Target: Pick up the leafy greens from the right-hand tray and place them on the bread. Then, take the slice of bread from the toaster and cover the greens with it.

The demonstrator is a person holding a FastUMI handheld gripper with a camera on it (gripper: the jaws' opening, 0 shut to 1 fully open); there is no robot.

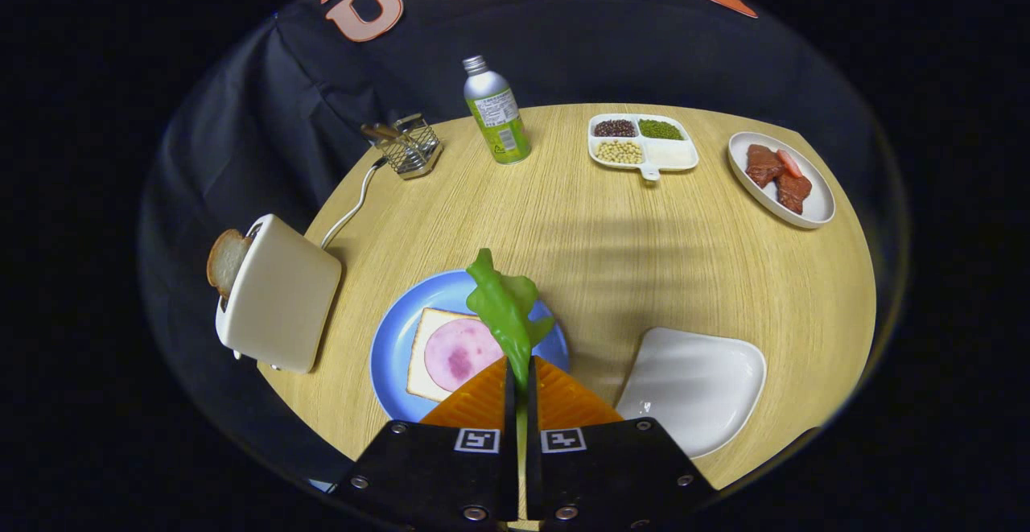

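Tongs (pixel 519 375) clamped on floppy green plastic leafy greens (pixel 505 311) | we hold them above round blue plate (pixel 394 339), right of ham-topped bread (pixel 441 352), ready for lowering.

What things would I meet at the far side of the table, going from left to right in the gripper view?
Wire rack → bottle → divided dish of beans → plate of meat. Nearer, the gripper holds the leafy greens over the blue plate.
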